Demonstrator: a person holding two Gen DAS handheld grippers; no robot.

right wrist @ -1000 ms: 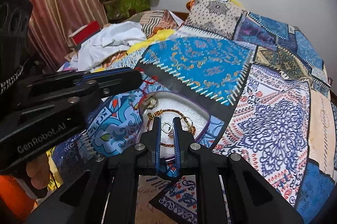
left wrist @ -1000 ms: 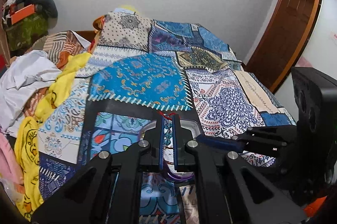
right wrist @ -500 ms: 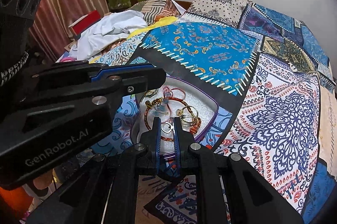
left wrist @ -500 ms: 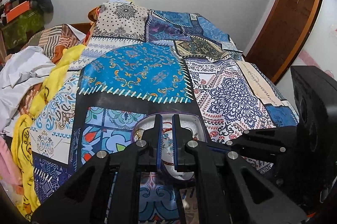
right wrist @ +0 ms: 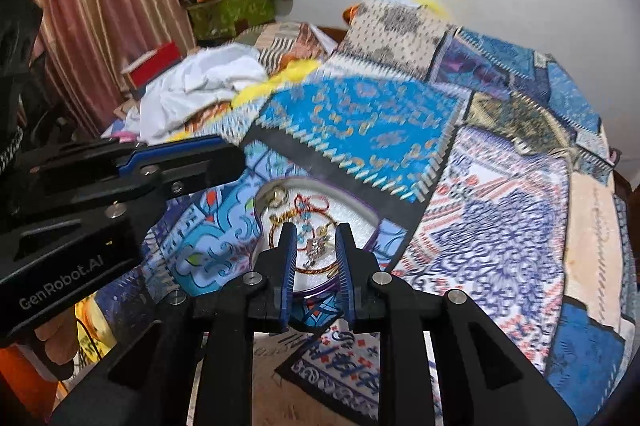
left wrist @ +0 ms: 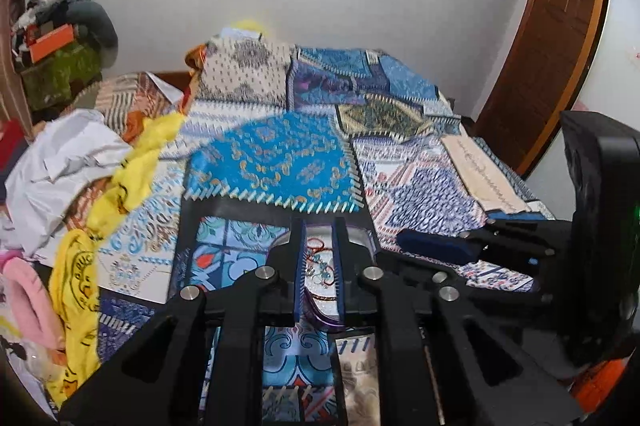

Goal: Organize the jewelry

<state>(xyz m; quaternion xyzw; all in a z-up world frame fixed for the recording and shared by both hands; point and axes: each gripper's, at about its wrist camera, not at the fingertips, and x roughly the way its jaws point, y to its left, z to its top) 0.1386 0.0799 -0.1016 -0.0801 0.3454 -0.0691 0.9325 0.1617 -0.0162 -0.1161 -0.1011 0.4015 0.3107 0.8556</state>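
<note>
A white tray with a purple rim [right wrist: 352, 204] lies on the patchwork bedspread and holds a heap of jewelry [right wrist: 308, 226]: red and gold bangles, a ring, beaded pieces. My right gripper [right wrist: 316, 254] hovers over the tray's near side, its jaws a little apart with nothing between them. My left gripper [left wrist: 319, 258] is also slightly open and empty, above the same tray [left wrist: 368, 238]; jewelry [left wrist: 320, 264] shows between its fingers. Each gripper shows in the other's view, the left [right wrist: 188, 158] and the right [left wrist: 432, 246].
The patchwork bedspread [right wrist: 500, 226] covers the bed. Crumpled white and yellow clothes [left wrist: 80, 162] lie along the left side. A striped curtain [right wrist: 100, 6] and stacked items stand far left; a wooden door [left wrist: 560, 26] is at the right.
Both grippers opened from shut to a small gap. The red beaded piece held by the left gripper a second ago now lies in the tray. Both views are motion-blurred.
</note>
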